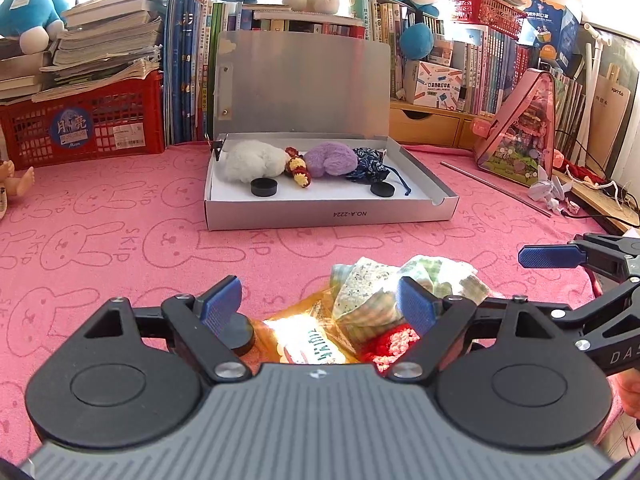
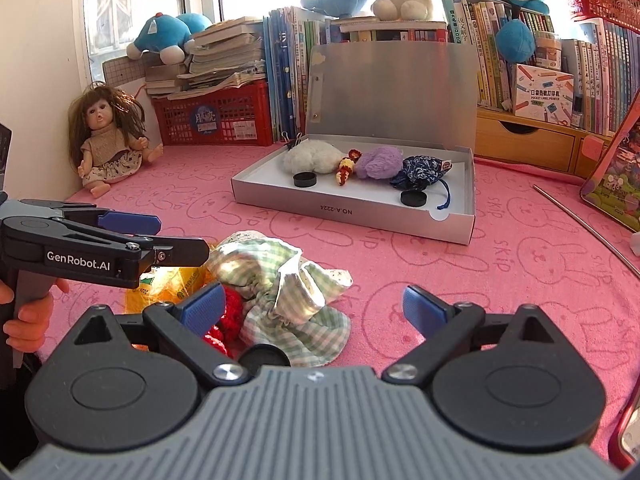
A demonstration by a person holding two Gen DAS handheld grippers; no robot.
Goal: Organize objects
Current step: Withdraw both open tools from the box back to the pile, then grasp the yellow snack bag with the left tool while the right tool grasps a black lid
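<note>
1. Left wrist view: my left gripper (image 1: 320,304) has its blue fingers (image 1: 222,300) spread wide, gripping nothing. Between them, on the pink rabbit-print cloth (image 1: 120,240) covering the bench, lies a small heap.
2. At the heap's left edge a black disc (image 1: 240,334) sits just under my left-hand finger.
3. Next comes a glossy orange snack packet (image 1: 308,340), glaring in sunlight.
4. Over it lies a crumpled green-checked drawstring pouch (image 1: 372,292), with a red crocheted piece (image 1: 394,344) tucked below its right side.
5. Farther back, the open silver box (image 1: 328,214) holds a white fluffy thing (image 1: 252,160), two more black discs, a red-and-yellow crochet figure (image 1: 298,168), a purple fluffy thing (image 1: 330,160) and a dark blue patterned pouch (image 1: 368,162).
6. Right wrist view: my right gripper (image 2: 318,308) also stands wide apart and grips nothing; its left-hand finger (image 2: 202,308) is beside the red piece, the checked pouch lies between the fingers, and the right-hand finger is over bare cloth.
</note>
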